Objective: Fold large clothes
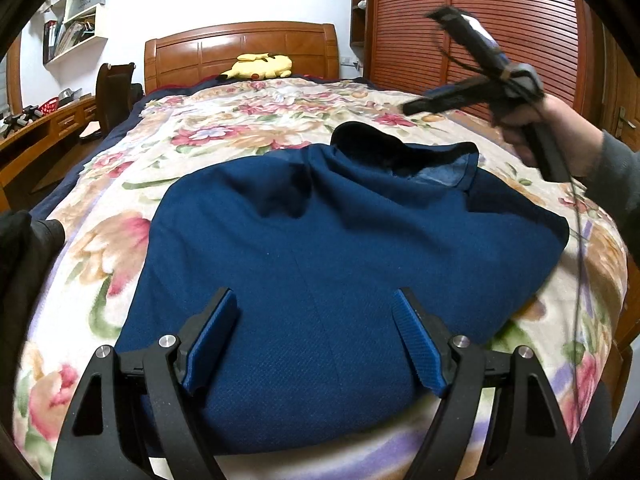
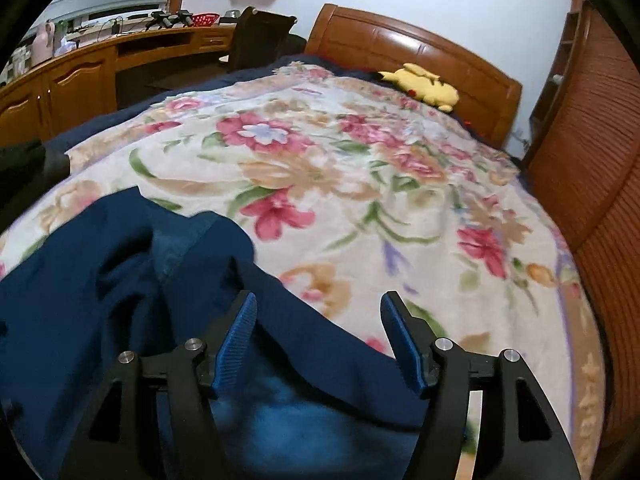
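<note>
My left gripper [image 1: 316,300] hangs low over the blue garment [image 1: 320,248], jaws spread wide with nothing between them. The garment lies bunched on the floral blanket [image 1: 224,136] at the foot end of the bed, its dark collar [image 1: 384,140] pointing toward the headboard [image 1: 240,52]. Off to the right I can see my right gripper [image 1: 416,108] up in the air above the blanket, the hand [image 1: 556,132] wrapped round its handle, blurred. From its own camera, the right gripper [image 2: 318,304] has its jaws released too, holding nothing, with the garment [image 2: 120,280] under the left finger and running off to the bed's near left corner; the blanket [image 2: 360,168] shows bare beyond. A yellow plush toy [image 1: 260,66] rests against the headboard at the far end. A wooden desk [image 2: 80,68] runs along the wall beyond the bed's left edge.
</note>
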Demonstrator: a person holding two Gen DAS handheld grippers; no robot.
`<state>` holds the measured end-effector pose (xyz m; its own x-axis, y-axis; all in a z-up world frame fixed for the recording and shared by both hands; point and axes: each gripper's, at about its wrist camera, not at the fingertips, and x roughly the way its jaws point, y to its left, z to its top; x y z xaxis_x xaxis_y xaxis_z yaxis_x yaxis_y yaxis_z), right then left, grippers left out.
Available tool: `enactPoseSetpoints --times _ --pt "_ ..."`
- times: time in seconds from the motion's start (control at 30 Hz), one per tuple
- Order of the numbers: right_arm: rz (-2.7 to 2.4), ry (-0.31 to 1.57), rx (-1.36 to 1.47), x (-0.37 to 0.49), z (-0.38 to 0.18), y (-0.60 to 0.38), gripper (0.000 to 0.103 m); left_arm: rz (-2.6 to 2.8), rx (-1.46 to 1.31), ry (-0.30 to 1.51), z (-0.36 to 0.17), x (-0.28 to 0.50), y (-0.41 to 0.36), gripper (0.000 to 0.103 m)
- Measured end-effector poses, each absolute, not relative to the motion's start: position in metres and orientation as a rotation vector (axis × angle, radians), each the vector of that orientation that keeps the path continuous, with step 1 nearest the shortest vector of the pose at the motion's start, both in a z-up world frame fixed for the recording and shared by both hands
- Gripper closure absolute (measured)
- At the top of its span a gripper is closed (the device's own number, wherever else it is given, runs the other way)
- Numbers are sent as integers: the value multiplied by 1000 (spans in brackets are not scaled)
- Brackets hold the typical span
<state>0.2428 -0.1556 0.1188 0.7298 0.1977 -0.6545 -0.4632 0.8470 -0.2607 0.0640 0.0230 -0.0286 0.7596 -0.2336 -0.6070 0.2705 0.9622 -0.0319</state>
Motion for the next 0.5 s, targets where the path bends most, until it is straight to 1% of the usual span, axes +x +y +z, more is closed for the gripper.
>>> enactPoseSetpoints --times 0.17,0.33,0.5 --pt "311 702 -401 229 108 -206 37 -274 59 652 -29 64 24 22" --pt "269 784 -365 217 81 -249 37 -273 60 653 -29 65 23 22" --pt "314 831 -335 199 59 -263 37 -274 60 653 -29 65 23 22"
